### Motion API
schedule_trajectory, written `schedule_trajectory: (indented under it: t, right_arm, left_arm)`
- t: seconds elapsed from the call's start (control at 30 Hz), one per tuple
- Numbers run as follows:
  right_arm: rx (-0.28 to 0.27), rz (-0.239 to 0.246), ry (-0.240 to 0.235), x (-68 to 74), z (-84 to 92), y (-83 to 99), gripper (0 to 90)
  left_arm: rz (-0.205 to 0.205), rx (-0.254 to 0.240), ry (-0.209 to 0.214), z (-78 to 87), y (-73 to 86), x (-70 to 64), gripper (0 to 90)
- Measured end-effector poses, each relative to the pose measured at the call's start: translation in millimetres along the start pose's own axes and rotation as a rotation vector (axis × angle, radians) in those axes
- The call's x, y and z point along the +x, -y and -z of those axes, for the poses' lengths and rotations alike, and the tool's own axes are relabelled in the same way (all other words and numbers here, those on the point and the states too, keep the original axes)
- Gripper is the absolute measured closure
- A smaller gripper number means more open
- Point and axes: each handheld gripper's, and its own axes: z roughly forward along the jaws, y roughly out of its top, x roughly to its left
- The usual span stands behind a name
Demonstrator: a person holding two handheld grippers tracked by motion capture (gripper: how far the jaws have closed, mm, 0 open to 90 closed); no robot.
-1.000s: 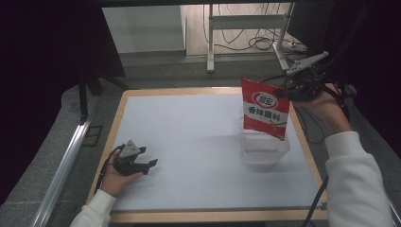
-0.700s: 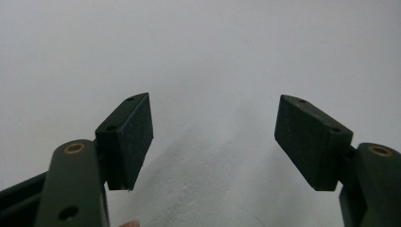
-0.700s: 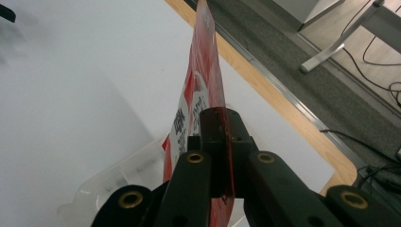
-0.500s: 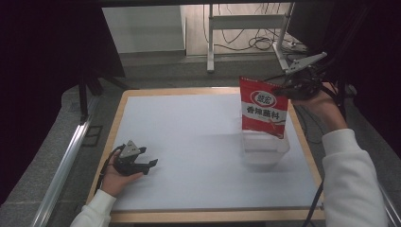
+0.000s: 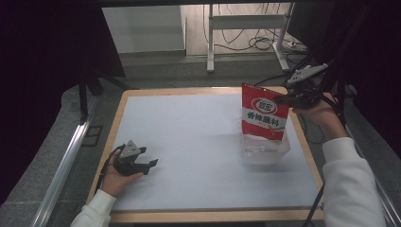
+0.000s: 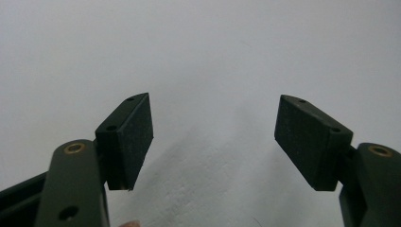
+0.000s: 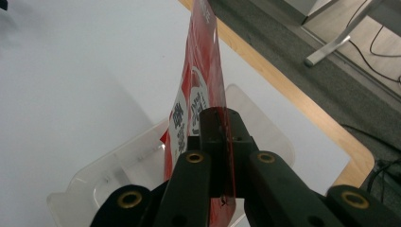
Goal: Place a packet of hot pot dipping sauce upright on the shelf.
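At the far right of the table (image 5: pixel 189 142), the right claw (image 5: pixel 283 100) is clamped on the top edge of a red seasoning pouch (image 5: pixel 263 117), which hangs upright with its lower end inside a clear plastic container (image 5: pixel 264 152). Near the front left edge, the left claw (image 5: pixel 150 164) rests on the white surface, jaws spread wide with nothing between them.

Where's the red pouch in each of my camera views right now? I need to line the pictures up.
High view: the red pouch stands upright at right of centre, lower end in the clear tub, top corner pinched by the right gripper.
Left gripper view: not in it; open jaws over the white table top.
Right gripper view: pouch edge-on at centre, clamped.
Shared landmark: the white table top.
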Motion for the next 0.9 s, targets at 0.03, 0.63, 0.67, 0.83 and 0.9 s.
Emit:
schedule_trajectory:
  t: [0.03, 0.63, 0.67, 0.83, 0.9]
  right_arm:
    - [0.002, -0.012, -0.001, 0.4, -0.5, 2.4, 88.3]
    - [-0.121, -0.093, 0.16, 16.9, 10.6, 1.4, 45.4]
    - [-0.137, -0.091, 0.169, 21.3, 12.1, -2.2, 42.6]
    - [-0.201, -0.063, 0.177, 49.1, 15.0, -21.2, 36.1]
    - [-0.224, -0.064, 0.149, 59.0, 13.9, -26.1, 35.7]
  left_arm:
    - [-0.001, -0.001, 0.001, 0.1, 0.0, 0.2, 28.5]
    - [-0.001, -0.016, 0.023, 0.6, -3.1, -3.1, 28.6]
    - [0.004, -0.019, 0.023, 0.3, -3.1, -3.4, 28.5]
    - [0.014, -0.033, 0.031, 1.5, -4.5, -3.2, 28.6]
    - [0.015, -0.033, 0.035, 1.0, -4.7, -2.1, 28.6]
